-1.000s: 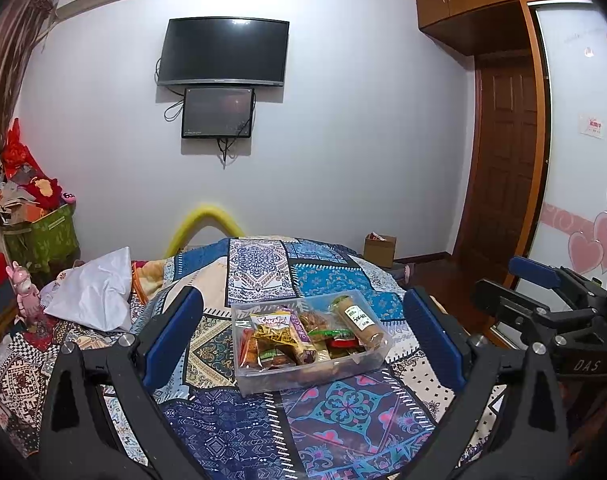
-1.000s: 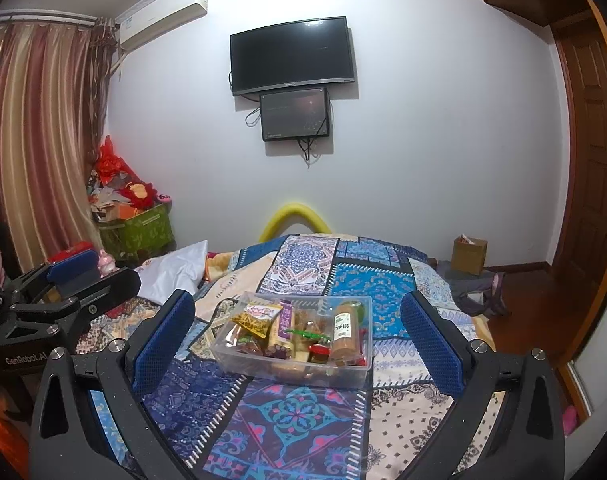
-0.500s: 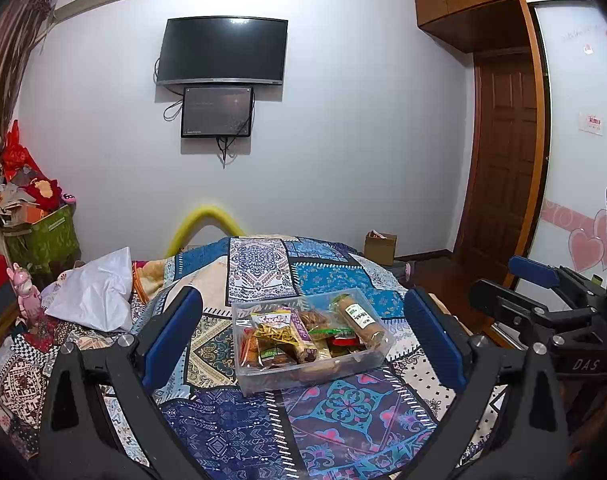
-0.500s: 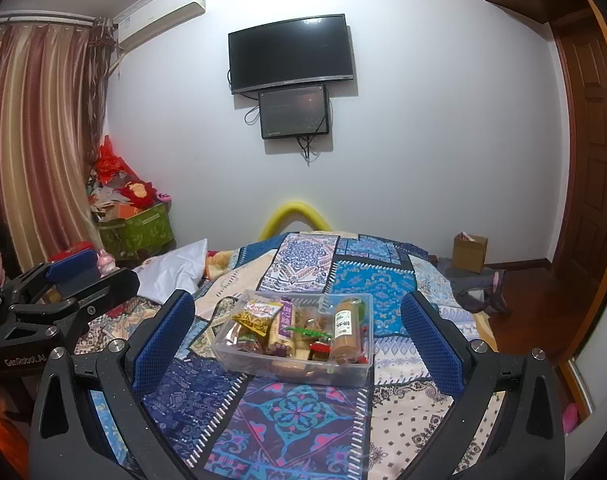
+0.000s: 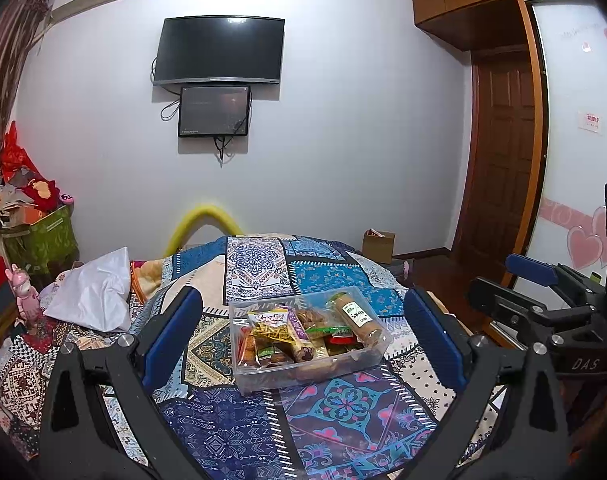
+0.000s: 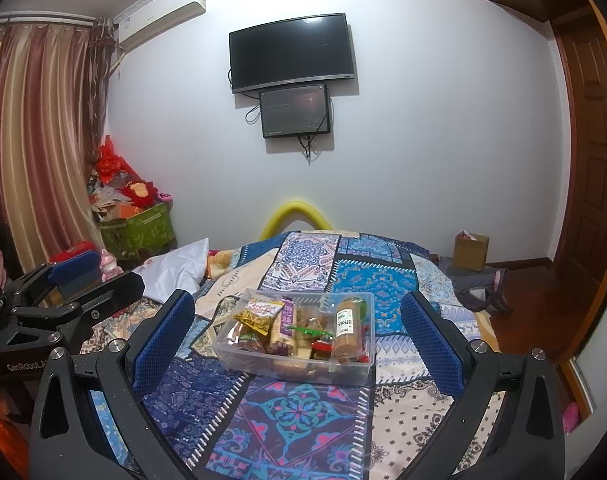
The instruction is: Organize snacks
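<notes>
You hold two grippers, left (image 5: 301, 334) and right (image 6: 297, 334), both spread wide and empty, unmoved over one clear plastic snack bin (image 5: 367, 354).

A home bedroom is shown. A bed (image 6: 303, 420) covered by a patchwork quilt (image 5: 263, 272) fills the foreground, with a television (image 6: 291, 52) mounted on the wall at 12 o'clock. Striped curtains (image 6: 35, 140) and an air conditioner (image 6: 163, 8) are seen at 10 o'clock, a wooden door (image 5: 499, 160) and built-in wardrobe (image 5: 567, 128) at 2 o'clock.
</notes>
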Demonstrator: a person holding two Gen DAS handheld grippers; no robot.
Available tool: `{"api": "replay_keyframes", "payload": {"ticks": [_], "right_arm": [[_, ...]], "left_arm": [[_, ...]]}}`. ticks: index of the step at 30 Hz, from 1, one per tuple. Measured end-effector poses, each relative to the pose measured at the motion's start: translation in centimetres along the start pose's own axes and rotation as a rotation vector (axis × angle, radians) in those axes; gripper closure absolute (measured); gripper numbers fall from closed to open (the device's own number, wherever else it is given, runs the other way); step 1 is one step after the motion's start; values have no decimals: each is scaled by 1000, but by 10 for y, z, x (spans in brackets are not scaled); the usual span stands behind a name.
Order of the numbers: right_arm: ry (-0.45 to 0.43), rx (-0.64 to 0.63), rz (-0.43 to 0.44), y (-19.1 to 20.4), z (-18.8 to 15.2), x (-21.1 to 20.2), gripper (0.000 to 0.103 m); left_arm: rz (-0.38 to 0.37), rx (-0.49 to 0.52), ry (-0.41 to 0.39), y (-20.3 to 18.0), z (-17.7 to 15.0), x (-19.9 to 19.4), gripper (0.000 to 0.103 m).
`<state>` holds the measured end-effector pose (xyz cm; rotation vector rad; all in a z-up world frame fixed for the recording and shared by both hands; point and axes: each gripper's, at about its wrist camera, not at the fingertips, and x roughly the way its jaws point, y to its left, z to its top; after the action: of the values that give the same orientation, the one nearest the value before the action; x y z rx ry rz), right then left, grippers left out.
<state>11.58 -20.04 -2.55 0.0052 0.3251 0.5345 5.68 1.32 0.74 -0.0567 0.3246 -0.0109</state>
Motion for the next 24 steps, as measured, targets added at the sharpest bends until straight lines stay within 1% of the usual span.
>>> {"api": "replay_keyframes", "payload": {"ticks": [12, 17, 24], "right_arm": [[-1, -1, 0, 1, 0, -1, 0], [1, 0, -1, 0, 0, -1, 0], [4, 2, 1, 0, 1, -1, 0]], "left_arm": [[-2, -1, -15, -1, 1, -2, 1], [-15, -3, -6, 0, 1, -1, 1], [-14, -3, -3, -1, 0, 1, 1]]}}
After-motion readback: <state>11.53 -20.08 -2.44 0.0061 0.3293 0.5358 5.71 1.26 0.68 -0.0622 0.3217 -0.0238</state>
